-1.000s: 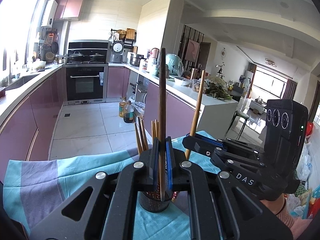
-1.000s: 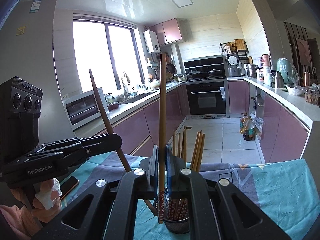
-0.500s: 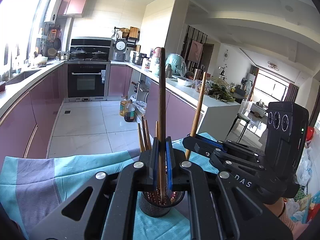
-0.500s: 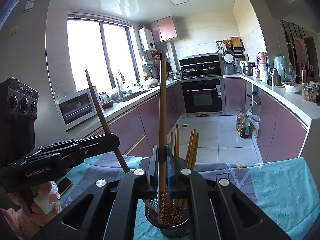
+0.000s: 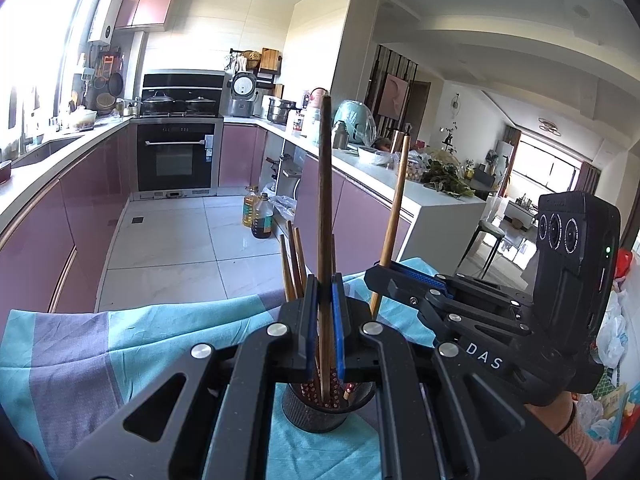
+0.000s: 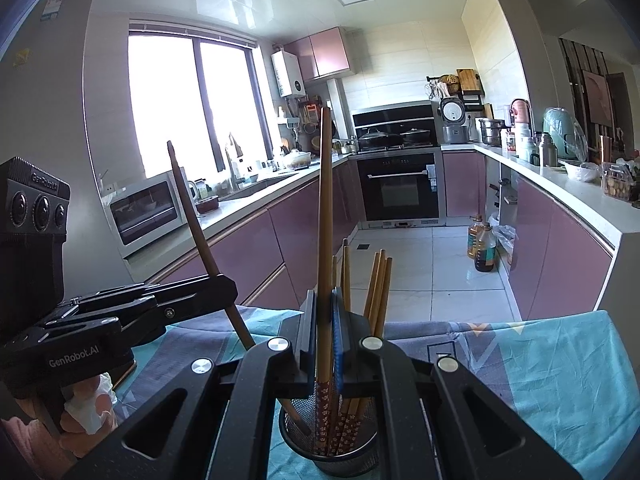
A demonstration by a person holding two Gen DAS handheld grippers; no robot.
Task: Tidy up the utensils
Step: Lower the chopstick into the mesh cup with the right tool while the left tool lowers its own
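Note:
A black mesh holder stands on the teal cloth with several wooden chopsticks in it; it also shows in the right wrist view. My left gripper is shut on a dark brown chopstick, upright, its lower end inside the holder. My right gripper is shut on a lighter chopstick, its patterned end down in the holder. Each gripper appears in the other's view, the right and the left, both just above the holder.
A teal and grey cloth covers the table. Beyond it lie the tiled kitchen floor, purple cabinets, an oven and oil bottles on the floor. A phone lies on the cloth under the left gripper.
Both grippers have come down with their chopsticks. The chopstick ends, above the holder's rim a second ago, now sit inside it.

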